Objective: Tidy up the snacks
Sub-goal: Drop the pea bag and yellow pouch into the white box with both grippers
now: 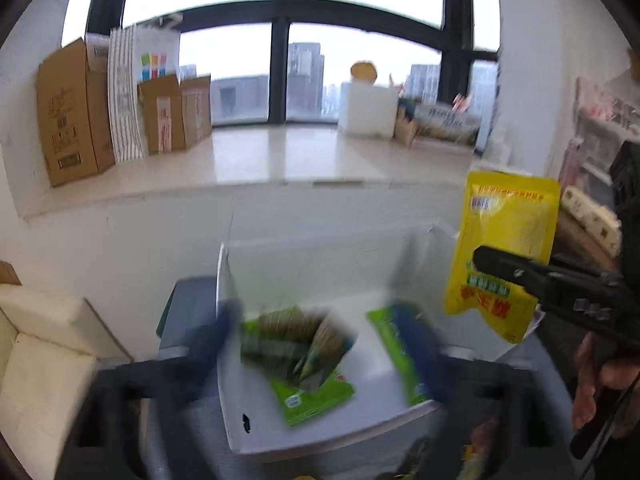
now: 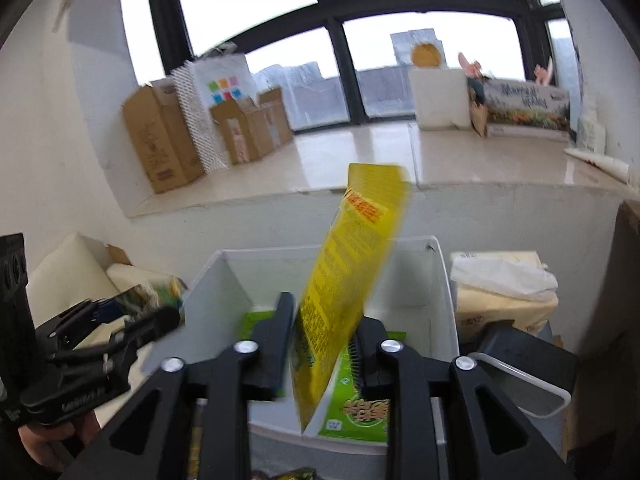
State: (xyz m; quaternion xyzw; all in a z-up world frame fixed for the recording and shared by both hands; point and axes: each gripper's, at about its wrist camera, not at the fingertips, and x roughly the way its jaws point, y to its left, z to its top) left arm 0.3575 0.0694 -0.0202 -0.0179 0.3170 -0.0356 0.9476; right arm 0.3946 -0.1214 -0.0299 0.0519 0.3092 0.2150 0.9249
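The right gripper (image 2: 324,344) clamps a yellow packet (image 2: 348,272) standing on end, long axis near-upright, above the white box (image 2: 444,280); the left gripper (image 1: 320,336) is spread open, holding nothing.

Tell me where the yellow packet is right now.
The yellow packet is pinched in the right tool, upright above the white box holding green packets.

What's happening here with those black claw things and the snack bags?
A person is sorting snacks with a handheld gripper in each hand. The right gripper has a yellow snack packet between its fingers, held upright over a white box. Green packets already lie in the box. The left gripper is over the same box with its fingers spread and nothing clearly between them, though that view is blurred. Cardboard boxes stand on the window ledge behind.
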